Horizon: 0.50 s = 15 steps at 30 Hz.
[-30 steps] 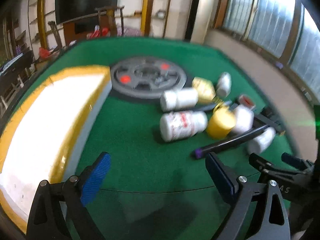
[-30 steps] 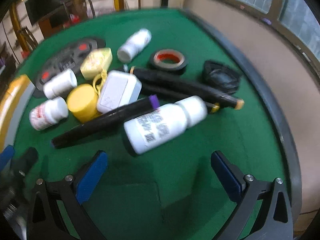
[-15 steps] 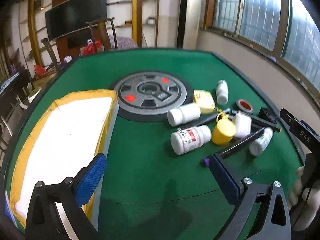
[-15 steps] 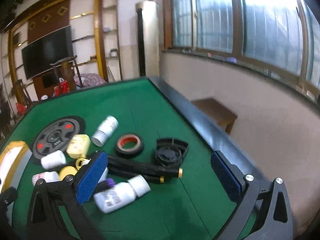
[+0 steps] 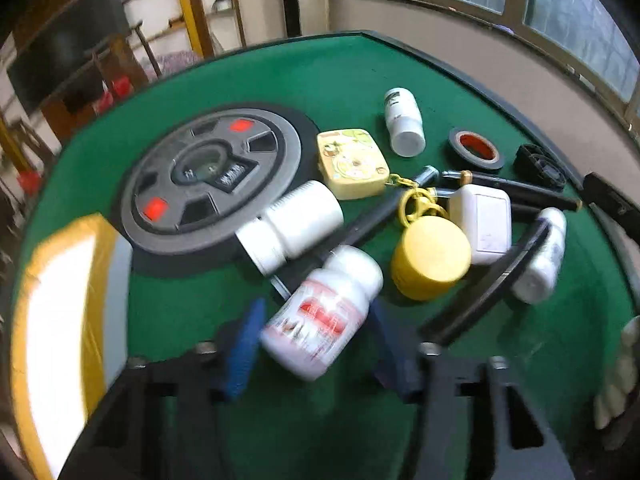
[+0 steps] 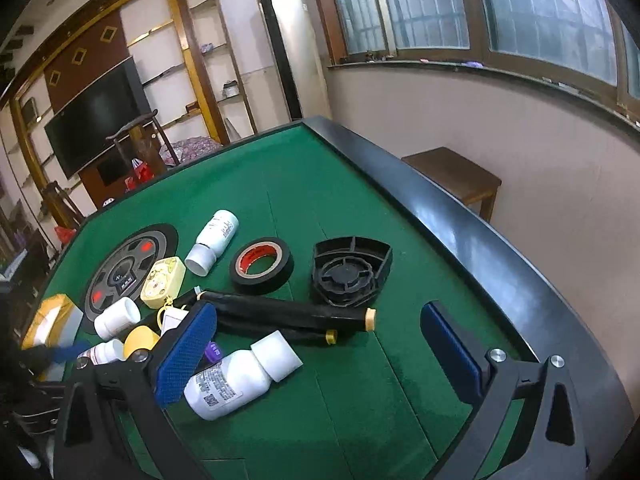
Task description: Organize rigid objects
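Note:
A white bottle with a red label [image 5: 320, 316] lies on the green table between the blue pads of my left gripper [image 5: 316, 344]. The view is blurred, so I cannot tell whether the pads touch it. Beyond it lie a plain white bottle [image 5: 292, 226], a yellow jar [image 5: 432, 260], a white box [image 5: 484, 216], a yellow case [image 5: 352, 162] and black rods [image 5: 488, 280]. My right gripper [image 6: 316, 352] is open and empty above the table, over a white bottle with a printed label [image 6: 240, 376].
A grey weight plate [image 5: 212, 176] lies at the back left. A white tray with a yellow rim [image 5: 60, 320] sits at the left. Black tape [image 6: 262, 266], a black plastic cover [image 6: 352, 272] and another white bottle [image 6: 212, 242] lie further back. The table's black edge [image 6: 460, 224] runs along the right.
My left gripper has moved forward and down to the red-label bottle, and its pads have closed in around it. My right gripper has held high and tilted slightly.

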{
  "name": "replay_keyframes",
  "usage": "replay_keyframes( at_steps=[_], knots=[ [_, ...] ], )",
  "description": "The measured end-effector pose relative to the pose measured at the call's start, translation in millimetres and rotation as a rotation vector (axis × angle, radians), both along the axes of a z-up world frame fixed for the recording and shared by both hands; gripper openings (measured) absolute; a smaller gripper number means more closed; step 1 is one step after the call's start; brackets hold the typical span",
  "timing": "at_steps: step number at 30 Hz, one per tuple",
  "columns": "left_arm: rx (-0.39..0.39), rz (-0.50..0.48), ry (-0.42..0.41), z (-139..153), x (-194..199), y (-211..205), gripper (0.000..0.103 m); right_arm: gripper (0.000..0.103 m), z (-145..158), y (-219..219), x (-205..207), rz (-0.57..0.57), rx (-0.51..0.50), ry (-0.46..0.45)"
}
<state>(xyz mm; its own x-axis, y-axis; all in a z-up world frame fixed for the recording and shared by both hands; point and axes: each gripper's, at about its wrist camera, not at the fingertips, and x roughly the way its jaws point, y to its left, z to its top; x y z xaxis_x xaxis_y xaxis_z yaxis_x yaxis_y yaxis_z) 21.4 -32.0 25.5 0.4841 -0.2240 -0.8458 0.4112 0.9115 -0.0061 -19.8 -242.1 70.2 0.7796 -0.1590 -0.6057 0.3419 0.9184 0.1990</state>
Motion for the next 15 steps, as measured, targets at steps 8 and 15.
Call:
replay_keyframes(
  at_steps=[8,15],
  knots=[
    [-0.046,-0.020,-0.034,10.3,-16.3,-0.3,0.069,0.102,-10.7,-22.0,4.3,-0.017,0.129,0.027],
    [-0.005,-0.048,-0.002,-6.2,-9.1,-2.9,0.043,0.102,-10.2,-21.9,4.9,-0.021,0.115,0.032]
  ],
)
